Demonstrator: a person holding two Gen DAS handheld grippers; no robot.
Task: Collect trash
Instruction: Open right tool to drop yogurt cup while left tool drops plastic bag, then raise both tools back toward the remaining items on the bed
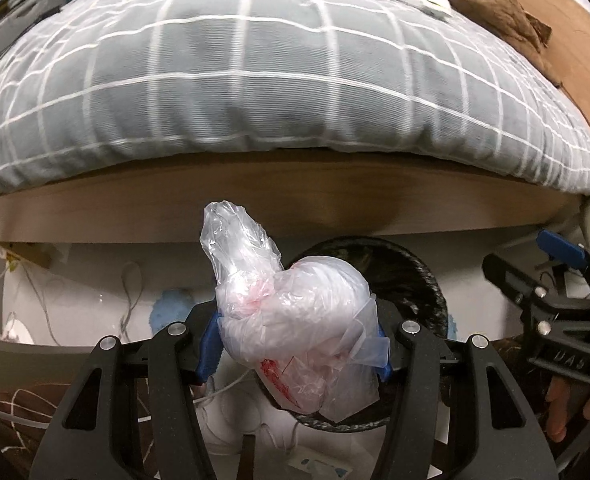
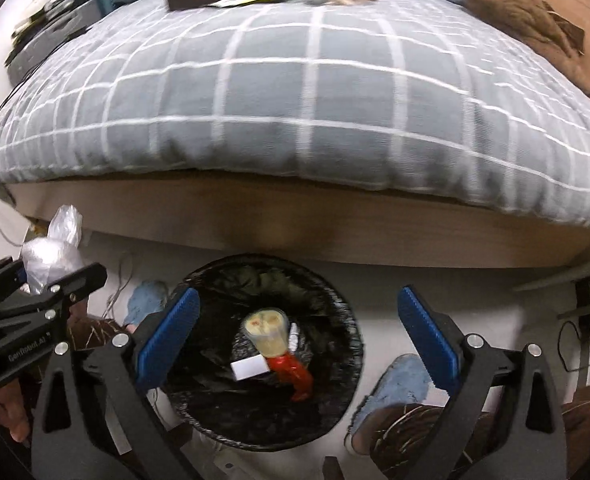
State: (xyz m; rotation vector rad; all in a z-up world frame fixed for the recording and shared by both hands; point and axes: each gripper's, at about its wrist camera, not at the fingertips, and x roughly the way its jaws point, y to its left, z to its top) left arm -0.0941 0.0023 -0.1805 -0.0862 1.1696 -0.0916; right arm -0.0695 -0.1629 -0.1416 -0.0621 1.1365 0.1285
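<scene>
One crumpled clear plastic bag (image 1: 295, 320), streaked with red print, is pinched between the blue pads of the left gripper (image 1: 297, 340), its loose tail sticking up and away from the fingers. Just past and beneath the bag lies the black-lined trash bin (image 1: 435, 292), so the drop looks to be a short reach forward over the bin's rim. The left gripper is the one that matters here; the right gripper (image 2: 295, 328) hangs straight over the bin with its jaws spread wide and nothing between them. Only the right wrist view shows the bin's contents: a cup (image 2: 269, 330), a white card (image 2: 249, 368) and a red wrapper (image 2: 297, 376). Beyond the bin rises the bed with its grey checked duvet (image 1: 255, 80).
</scene>
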